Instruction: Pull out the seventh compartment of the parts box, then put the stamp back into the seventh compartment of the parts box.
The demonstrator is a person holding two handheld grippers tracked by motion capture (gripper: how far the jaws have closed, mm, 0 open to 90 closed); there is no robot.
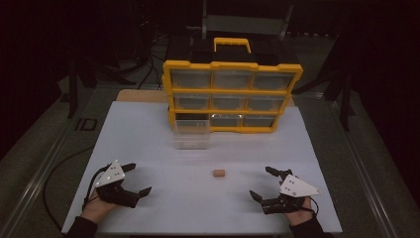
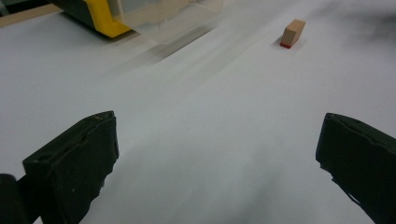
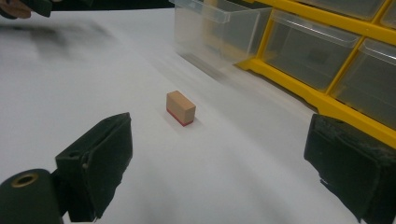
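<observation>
A small tan block with a red underside [image 1: 219, 173] lies on the white tabletop [image 1: 163, 144], also seen at the upper right of the left gripper view as the block [image 2: 293, 32] and mid-frame in the right gripper view as the block [image 3: 180, 108]. My left gripper [image 1: 139, 179] rests at the front left, jaws wide open and empty. At the front right, my right gripper [image 1: 261, 182] is open too, with the block ahead of it and to its left. A clear drawer [image 1: 191, 134] is pulled out of the yellow organiser's [image 1: 231, 95] bottom-left slot.
The yellow-framed organiser with clear drawers stands at the back centre of the table, its handle [image 1: 232, 43] on top. Black cables trail off the left edge. Dark stands and floor surround the table.
</observation>
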